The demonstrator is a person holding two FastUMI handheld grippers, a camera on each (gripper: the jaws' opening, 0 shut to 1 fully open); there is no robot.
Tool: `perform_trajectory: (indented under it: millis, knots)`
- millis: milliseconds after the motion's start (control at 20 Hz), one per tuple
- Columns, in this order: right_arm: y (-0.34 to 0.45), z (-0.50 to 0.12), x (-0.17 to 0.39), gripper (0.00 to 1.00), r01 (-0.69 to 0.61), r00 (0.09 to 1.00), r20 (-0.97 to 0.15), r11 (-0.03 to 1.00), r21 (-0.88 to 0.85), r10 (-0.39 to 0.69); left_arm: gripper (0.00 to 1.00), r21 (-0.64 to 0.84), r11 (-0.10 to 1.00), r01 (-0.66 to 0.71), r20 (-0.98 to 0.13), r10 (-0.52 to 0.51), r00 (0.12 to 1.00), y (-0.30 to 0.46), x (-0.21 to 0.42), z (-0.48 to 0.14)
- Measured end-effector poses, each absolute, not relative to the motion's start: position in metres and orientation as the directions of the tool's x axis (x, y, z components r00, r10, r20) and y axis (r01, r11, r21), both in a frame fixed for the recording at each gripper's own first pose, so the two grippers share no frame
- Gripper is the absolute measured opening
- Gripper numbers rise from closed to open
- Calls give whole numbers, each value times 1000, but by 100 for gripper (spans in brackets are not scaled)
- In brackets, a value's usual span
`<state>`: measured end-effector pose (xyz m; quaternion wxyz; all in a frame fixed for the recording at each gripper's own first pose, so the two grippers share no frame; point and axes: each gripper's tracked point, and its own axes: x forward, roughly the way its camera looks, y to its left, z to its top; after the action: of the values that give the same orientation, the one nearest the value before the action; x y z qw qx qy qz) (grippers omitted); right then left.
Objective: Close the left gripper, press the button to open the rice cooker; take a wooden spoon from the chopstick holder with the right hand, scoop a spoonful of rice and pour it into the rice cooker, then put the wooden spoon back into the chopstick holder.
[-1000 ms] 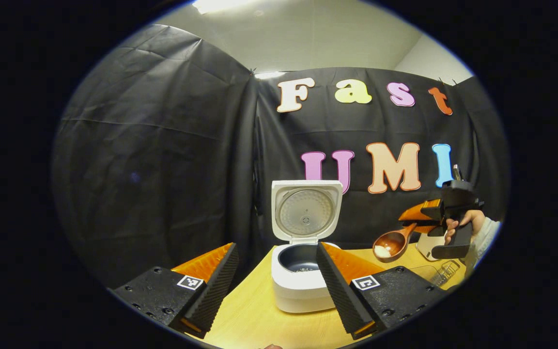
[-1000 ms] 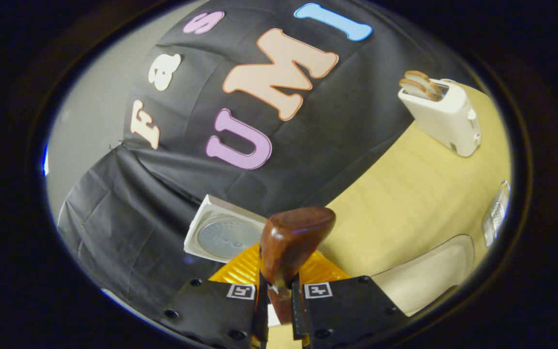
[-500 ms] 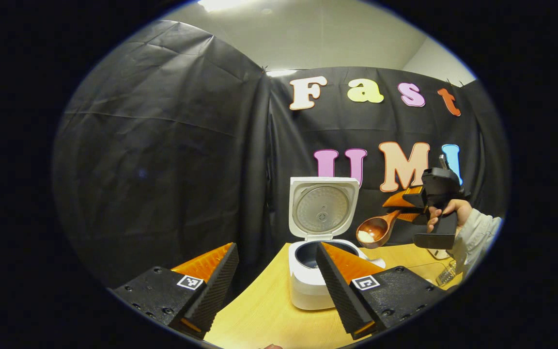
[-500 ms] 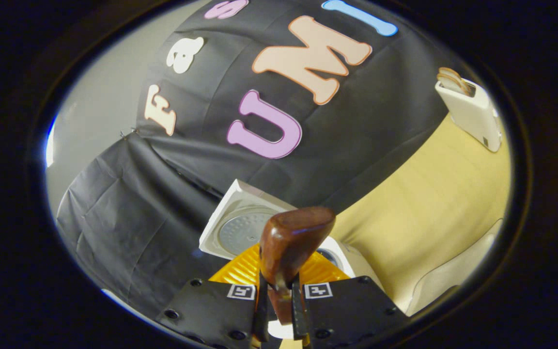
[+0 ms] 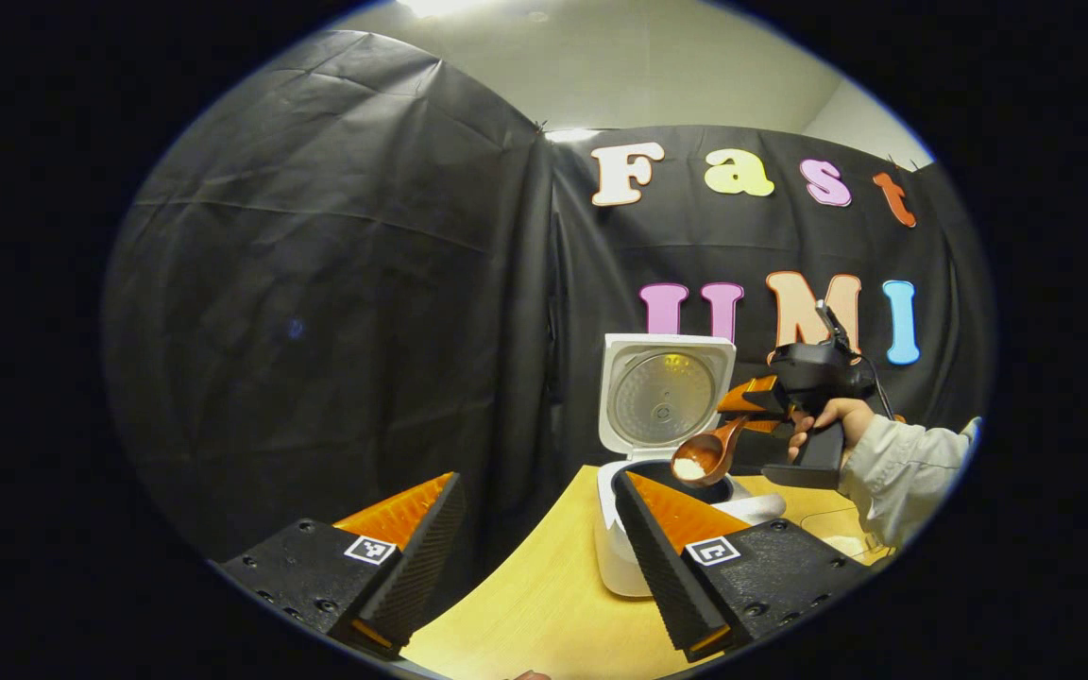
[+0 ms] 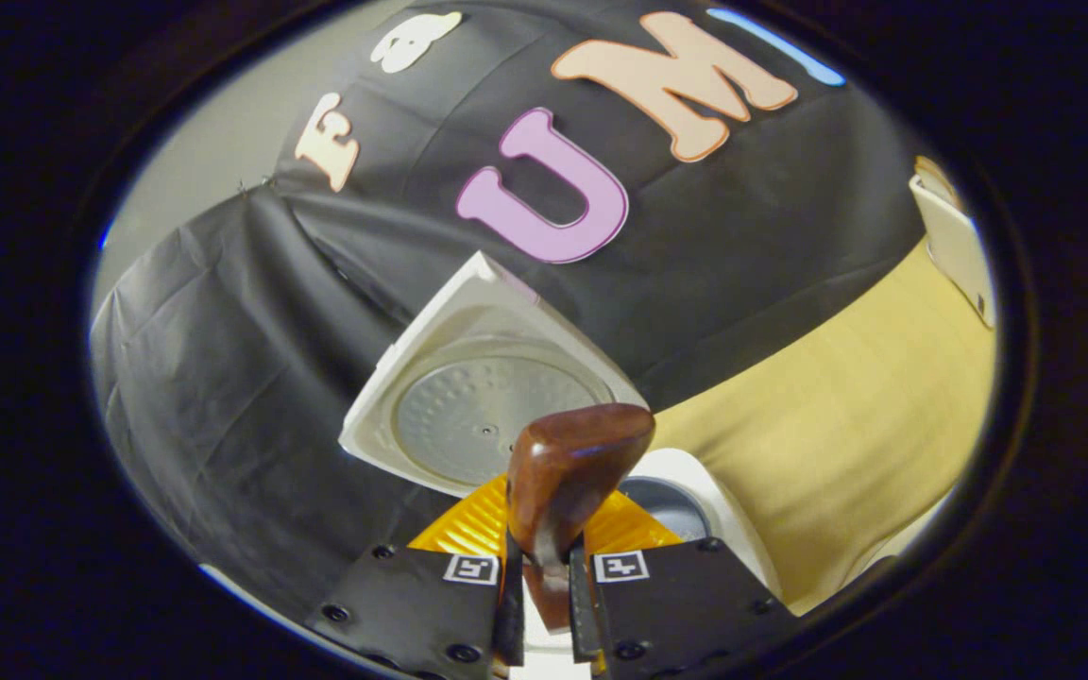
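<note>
The white rice cooker (image 5: pixel 612 557) stands on the wooden table with its lid (image 5: pixel 662 397) raised; its lid (image 6: pixel 468 397) and dark inner pot (image 6: pixel 667 505) fill the middle of the right gripper view. A wooden spoon (image 5: pixel 706 455) holding a little white rice hovers right above the pot. My right gripper (image 6: pixel 541 576) is shut on the spoon's handle, with the spoon (image 6: pixel 568 467) sticking forward from the jaws. That same gripper (image 5: pixel 759 408) shows in the left gripper view, held by a hand (image 5: pixel 823 420). My left gripper (image 5: pixel 535 529) is open and holds nothing, near the table's front left.
A white toaster (image 6: pixel 960 236) stands at the far right of the table (image 6: pixel 846 444). A grey sleeve (image 5: pixel 898 467) reaches in from the right. Black cloth closes off the back and left sides. Bare tabletop (image 5: pixel 525 614) lies in front of the cooker.
The right gripper has carried the spoon of rice leftward from beside the toaster to just over the open cooker. The left gripper stays open and has swung a little to the left.
</note>
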<state>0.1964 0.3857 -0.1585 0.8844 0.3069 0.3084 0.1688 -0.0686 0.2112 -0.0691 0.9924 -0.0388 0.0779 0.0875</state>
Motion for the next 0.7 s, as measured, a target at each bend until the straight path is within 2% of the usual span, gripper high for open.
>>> perform_trajectory:
  millis: [50, 100, 400, 700]
  knots:
    - [392, -165, 198, 24, -131, 751, -451, 778, 614, 482, 95, -65, 981, -184, -165, 171, 971, 214, -69, -70]
    - [399, -172, 199, 20, -153, 747, -463, 800, 580, 478, 93, -67, 979, -190, -169, 177, 970, 218, -69, -73]
    - [421, -198, 194, 22, -311, 742, -503, 892, 327, 443, 95, -77, 974, -214, -185, 197, 963, 234, -69, -83]
    - [431, -184, 190, 20, -483, 796, -429, 875, -27, 426, 93, -91, 975, -203, -188, 184, 965, 229, -62, -86]
